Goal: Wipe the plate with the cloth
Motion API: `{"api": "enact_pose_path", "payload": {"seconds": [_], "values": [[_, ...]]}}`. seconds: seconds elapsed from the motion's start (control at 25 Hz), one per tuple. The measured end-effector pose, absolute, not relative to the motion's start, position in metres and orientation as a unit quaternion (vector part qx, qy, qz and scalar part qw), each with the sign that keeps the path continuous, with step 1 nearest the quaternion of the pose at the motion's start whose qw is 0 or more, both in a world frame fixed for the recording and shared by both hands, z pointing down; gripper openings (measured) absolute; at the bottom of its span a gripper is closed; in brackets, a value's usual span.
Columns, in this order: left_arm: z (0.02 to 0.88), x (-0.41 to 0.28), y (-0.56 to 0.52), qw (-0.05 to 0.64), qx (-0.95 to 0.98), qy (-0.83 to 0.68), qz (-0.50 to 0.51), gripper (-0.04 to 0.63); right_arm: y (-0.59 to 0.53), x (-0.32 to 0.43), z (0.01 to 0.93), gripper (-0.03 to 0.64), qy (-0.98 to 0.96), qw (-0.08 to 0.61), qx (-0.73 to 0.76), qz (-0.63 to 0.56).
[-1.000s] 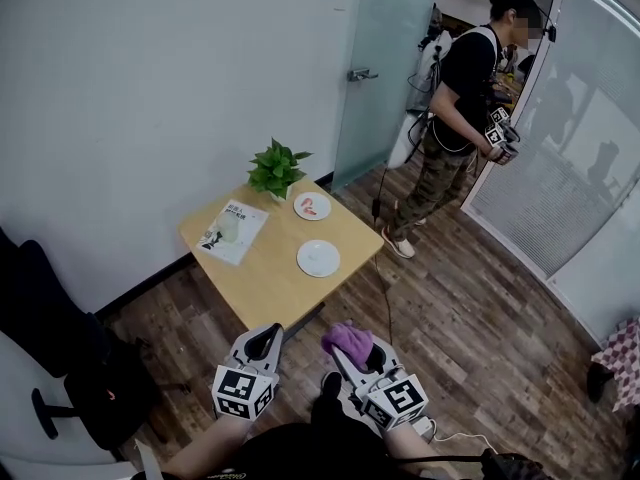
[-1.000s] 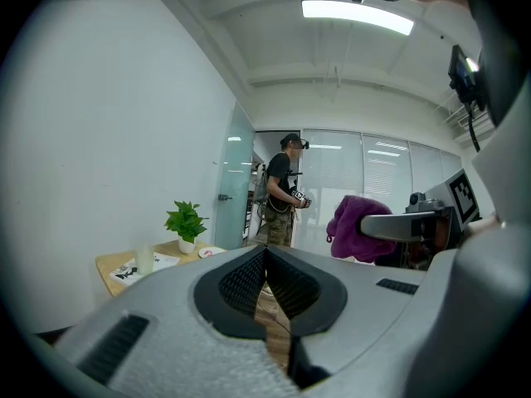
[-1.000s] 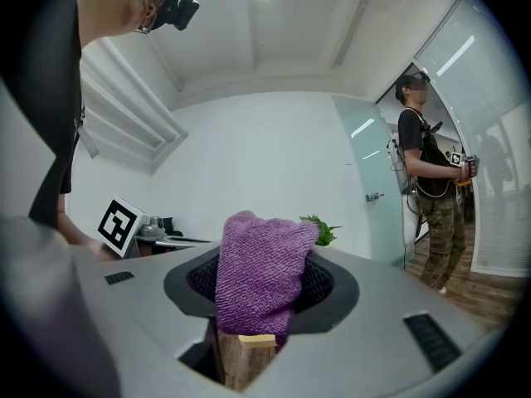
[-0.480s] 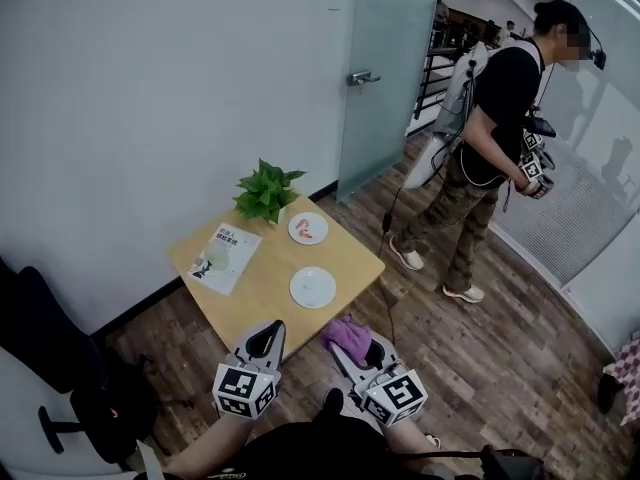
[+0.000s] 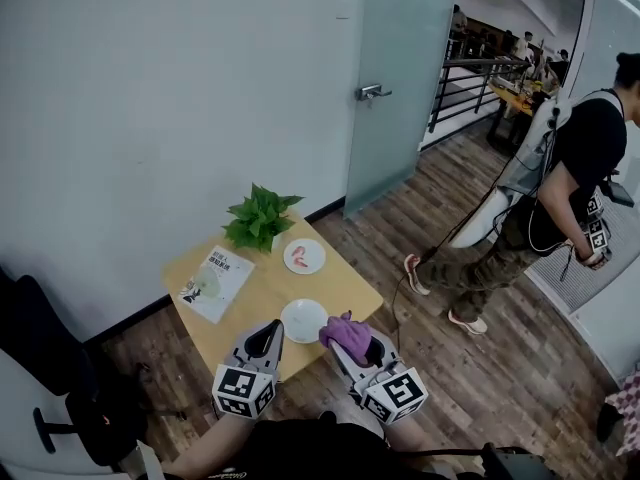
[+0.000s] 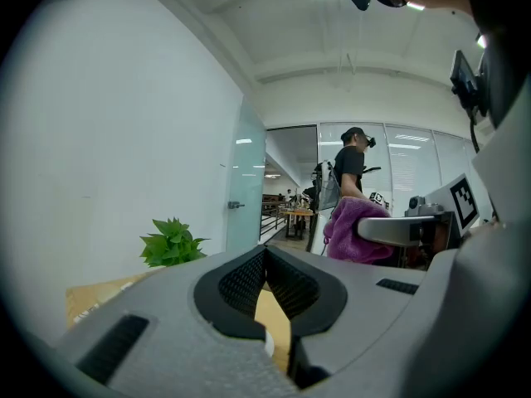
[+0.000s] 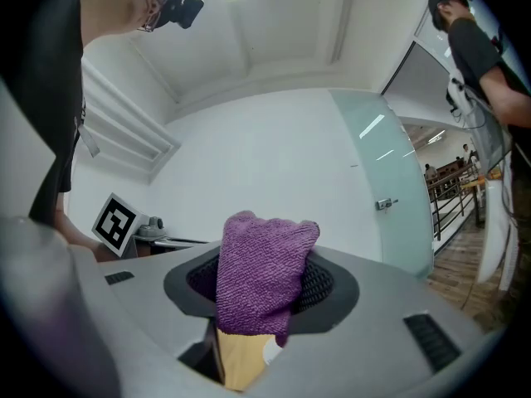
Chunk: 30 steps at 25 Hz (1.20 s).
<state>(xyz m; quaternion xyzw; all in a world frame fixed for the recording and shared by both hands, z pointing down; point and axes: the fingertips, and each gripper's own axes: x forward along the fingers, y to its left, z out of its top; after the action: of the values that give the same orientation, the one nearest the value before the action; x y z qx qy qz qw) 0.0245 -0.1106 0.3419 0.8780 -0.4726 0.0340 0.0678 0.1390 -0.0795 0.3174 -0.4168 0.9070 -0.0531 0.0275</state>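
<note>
The right gripper (image 5: pixel 355 348) squeezes a fuzzy purple cloth (image 5: pixel 346 331) just beside the round white plate (image 5: pixel 303 320) on the small wooden table (image 5: pixel 255 293). The left gripper (image 5: pixel 267 336) is closed on nothing, near the plate.

White wall (image 5: pixel 150 88), wood floor (image 5: pixel 470 388), frosted glass door (image 5: pixel 400 98).

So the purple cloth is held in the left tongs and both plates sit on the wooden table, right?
Not quite: the purple cloth is clamped in the right tongs, not the left, as the right gripper view shows. The near plate and far plate do sit on the wooden table.
</note>
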Motion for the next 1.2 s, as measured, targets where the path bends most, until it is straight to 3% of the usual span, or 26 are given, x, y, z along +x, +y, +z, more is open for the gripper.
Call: {"api": "enact_pose_path", "payload": {"seconds": [1.2], "values": [[0.358,-0.024,-0.175,0.098,0.876,-0.47,0.041,0.002,-0.148,0.09,0.325,0.178,0.902,-0.003,-0.427,-0.066]]}}
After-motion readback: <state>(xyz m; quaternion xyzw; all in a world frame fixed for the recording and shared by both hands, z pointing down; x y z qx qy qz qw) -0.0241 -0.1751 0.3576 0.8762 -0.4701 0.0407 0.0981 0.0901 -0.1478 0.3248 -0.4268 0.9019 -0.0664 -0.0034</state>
